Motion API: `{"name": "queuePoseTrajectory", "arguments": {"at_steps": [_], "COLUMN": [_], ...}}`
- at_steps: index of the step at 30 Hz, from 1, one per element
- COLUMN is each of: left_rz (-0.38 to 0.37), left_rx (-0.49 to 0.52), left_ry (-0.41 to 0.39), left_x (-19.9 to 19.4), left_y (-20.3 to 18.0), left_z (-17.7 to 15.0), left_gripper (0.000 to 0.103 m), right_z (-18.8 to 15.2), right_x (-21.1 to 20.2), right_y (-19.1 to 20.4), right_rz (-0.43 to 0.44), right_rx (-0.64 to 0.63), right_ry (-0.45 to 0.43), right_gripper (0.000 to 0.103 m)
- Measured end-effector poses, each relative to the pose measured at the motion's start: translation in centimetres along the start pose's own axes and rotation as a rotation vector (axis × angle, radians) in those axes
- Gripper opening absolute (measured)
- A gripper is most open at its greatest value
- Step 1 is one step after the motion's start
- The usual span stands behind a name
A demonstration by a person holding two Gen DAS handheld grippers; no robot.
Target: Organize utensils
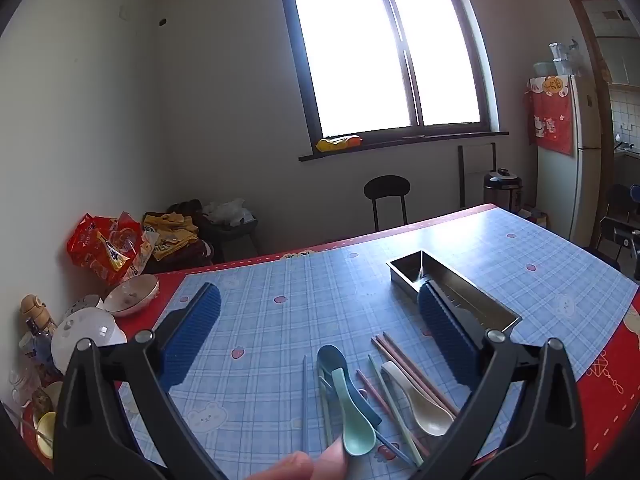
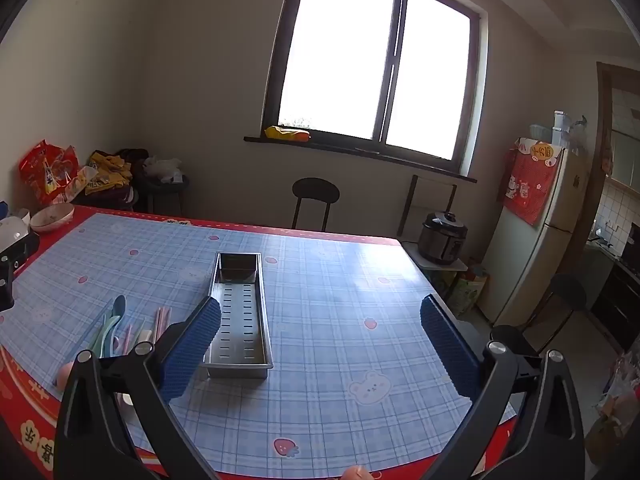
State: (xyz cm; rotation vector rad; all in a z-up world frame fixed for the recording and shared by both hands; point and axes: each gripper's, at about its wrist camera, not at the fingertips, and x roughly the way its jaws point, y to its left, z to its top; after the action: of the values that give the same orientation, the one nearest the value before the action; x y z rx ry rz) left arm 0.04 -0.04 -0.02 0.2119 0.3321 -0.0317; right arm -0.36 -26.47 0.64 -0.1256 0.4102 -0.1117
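A pile of utensils lies on the blue plaid tablecloth (image 1: 280, 280) near the front edge: a dark blue spoon (image 1: 332, 358), a teal spoon (image 1: 356, 424), a beige spoon (image 1: 424, 408), pink chopsticks (image 1: 404, 360) and green and blue chopsticks. A steel perforated tray (image 1: 404, 270) stands behind them to the right. My left gripper (image 1: 318, 314) hovers open above the pile, holding nothing. My right gripper (image 2: 320, 324) is open over bare cloth, with the steel tray (image 2: 240, 320) just beyond its left finger and the utensils (image 2: 120, 328) further left.
Bowls (image 1: 132, 294) and small jars crowd the table's left edge, with snack bags (image 1: 104, 252) behind them. A black stool (image 2: 314, 196) stands past the far edge. A rice cooker (image 2: 442, 238) and a fridge (image 2: 536, 232) stand at the right.
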Motion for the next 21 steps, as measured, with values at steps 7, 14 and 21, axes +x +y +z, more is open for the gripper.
{"name": "queuePoseTrajectory", "arguments": {"at_steps": [7,14,21], "left_rz": [0.005,0.011,0.01], "left_rx": [-0.011,-0.011,-0.009], "left_ry": [-0.014,-0.02,-0.025], "left_x": [0.08,-0.39,-0.57], "left_y": [0.19,0.51,0.56], "left_z": [0.03,0.63,0.78], "left_gripper": [0.098,0.098,0.098], "right_z": [0.25,0.14,-0.17], "right_x": [0.01,0.1,0.19], "right_y": [0.23,-0.54,-0.59], "right_rz": [-0.006,0.008,0.004], "right_rx": [0.017,0.041,0.047], "right_ry": [0.0,-0.005,-0.006], "right_gripper": [0.098,0.098,0.098]}}
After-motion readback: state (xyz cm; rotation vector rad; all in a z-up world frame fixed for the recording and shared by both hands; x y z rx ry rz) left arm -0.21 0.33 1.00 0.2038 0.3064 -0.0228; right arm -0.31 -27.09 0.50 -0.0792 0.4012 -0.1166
